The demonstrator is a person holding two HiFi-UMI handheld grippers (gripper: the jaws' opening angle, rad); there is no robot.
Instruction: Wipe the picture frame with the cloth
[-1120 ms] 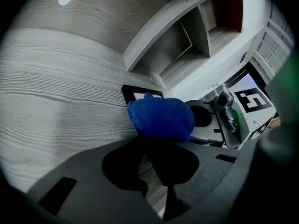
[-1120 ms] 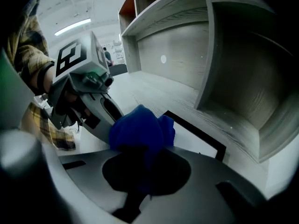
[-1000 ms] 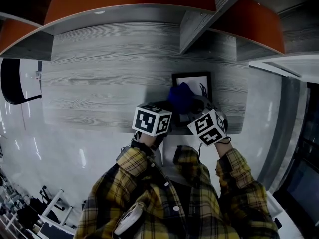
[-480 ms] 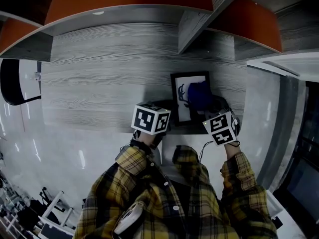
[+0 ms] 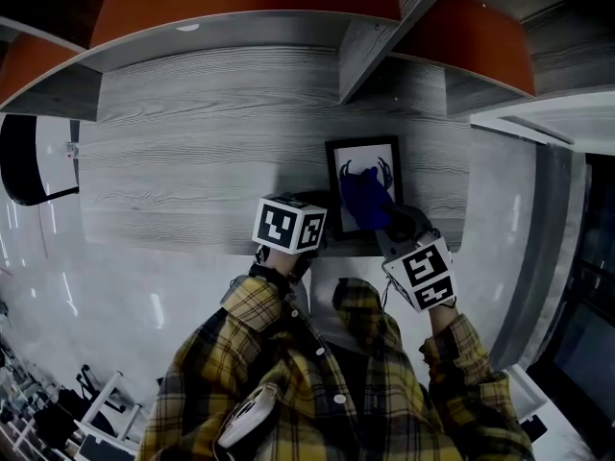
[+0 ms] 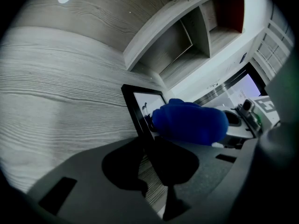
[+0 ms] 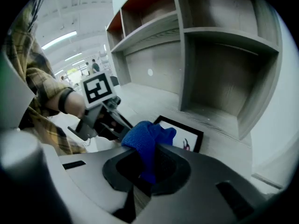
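Cloth looks fuzzy, frame smooth, tabletop matt grained wood

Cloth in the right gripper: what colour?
Blue, plain; the cloth shows best in the right gripper view.

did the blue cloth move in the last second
Yes. The cloth has slid right, off the picture frame's left edge, toward its lower middle.

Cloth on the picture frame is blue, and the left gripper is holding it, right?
Not quite. The cloth is blue and lies on the picture frame, but the right gripper holds it, not the left. The right gripper view shows it pinched in that gripper's jaws. The left gripper grips the frame's edge instead.
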